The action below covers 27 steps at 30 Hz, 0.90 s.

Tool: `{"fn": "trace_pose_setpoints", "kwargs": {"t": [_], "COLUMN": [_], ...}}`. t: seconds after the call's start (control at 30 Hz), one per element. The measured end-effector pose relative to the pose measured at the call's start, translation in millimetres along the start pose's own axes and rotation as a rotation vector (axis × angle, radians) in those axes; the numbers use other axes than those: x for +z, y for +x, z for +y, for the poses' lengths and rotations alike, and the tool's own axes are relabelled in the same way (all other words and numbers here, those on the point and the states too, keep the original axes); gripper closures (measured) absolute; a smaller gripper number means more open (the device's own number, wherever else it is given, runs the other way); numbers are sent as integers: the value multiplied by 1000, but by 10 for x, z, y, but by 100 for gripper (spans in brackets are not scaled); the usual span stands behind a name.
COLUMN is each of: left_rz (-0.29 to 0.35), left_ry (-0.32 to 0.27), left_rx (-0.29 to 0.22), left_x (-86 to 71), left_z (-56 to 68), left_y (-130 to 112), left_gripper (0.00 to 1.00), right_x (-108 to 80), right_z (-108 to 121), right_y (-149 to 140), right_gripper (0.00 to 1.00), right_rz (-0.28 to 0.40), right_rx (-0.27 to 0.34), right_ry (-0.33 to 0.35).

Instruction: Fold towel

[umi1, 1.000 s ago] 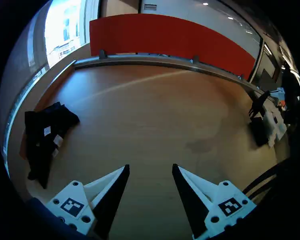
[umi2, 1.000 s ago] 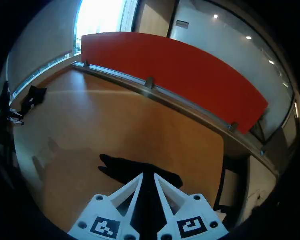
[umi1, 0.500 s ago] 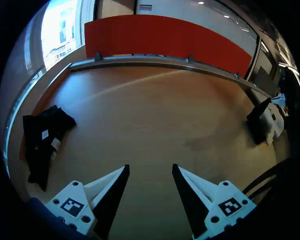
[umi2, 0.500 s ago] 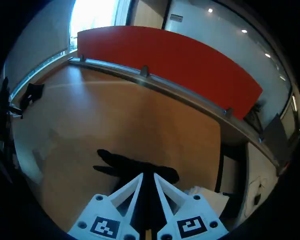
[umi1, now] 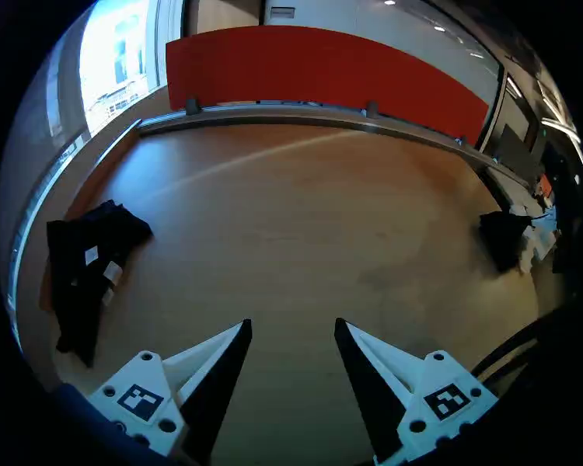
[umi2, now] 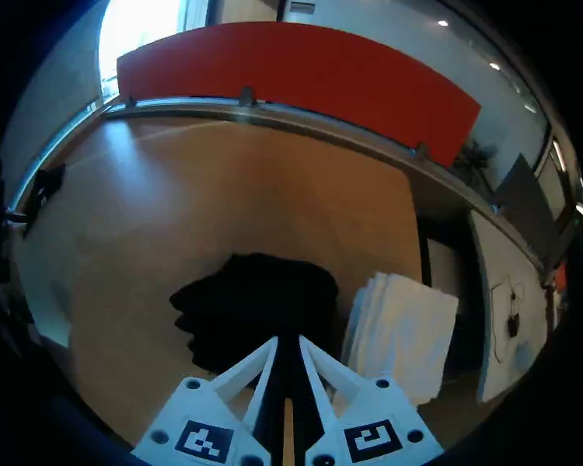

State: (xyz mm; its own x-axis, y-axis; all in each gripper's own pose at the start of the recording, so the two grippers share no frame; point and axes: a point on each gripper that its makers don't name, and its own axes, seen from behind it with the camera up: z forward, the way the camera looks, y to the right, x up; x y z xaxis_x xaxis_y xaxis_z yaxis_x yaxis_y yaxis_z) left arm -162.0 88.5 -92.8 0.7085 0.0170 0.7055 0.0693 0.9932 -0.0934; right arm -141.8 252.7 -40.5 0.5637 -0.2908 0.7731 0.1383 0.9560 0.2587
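Observation:
My right gripper (umi2: 288, 348) is shut on a black towel (umi2: 253, 303), which spreads as a dark bunch over the wooden table (umi2: 214, 202) just ahead of the fingertips. In the left gripper view that towel (umi1: 500, 233) appears as a dark lump at the table's far right edge, with the right gripper (umi1: 534, 239) beside it. My left gripper (umi1: 290, 330) hovers low over the bare table (umi1: 291, 217), open, with nothing between its fingers. A crumpled pile of black cloth (umi1: 89, 264) with small white tags lies to its left.
A stack of folded white towels (umi2: 404, 334) lies right of the black towel, near the table's right edge. A red divider panel (umi1: 322, 66) on a metal rail closes off the far side. The black pile (umi2: 47, 182) is by the left edge.
The right gripper has swung and tipped down with the black towel, so the towel looks larger and the white stack has come into sight. The left gripper has barely moved.

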Motion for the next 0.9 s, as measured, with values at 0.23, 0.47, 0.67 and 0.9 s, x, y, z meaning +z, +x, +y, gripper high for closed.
{"fn": "trace_pose_setpoints", "kwargs": {"t": [0.23, 0.47, 0.67, 0.9], "left_rz": [1, -3, -7, -12], "left_ry": [4, 11, 16, 17], "left_rx": [4, 9, 11, 12], "left_x": [-36, -64, -89, -96], "left_z": [-24, -50, -69, -67], "left_y": [-22, -55, -79, -104], "left_gripper": [22, 22, 22, 22], "right_x": [93, 198, 278, 365], "right_z": [28, 62, 95, 128], "right_y": [-304, -585, -753, -919], "right_gripper": [97, 97, 97, 97], "right_rz": [-41, -87, -116, -151], "right_rx": [48, 87, 109, 119], "right_ry": [-19, -38, -53, -66]}}
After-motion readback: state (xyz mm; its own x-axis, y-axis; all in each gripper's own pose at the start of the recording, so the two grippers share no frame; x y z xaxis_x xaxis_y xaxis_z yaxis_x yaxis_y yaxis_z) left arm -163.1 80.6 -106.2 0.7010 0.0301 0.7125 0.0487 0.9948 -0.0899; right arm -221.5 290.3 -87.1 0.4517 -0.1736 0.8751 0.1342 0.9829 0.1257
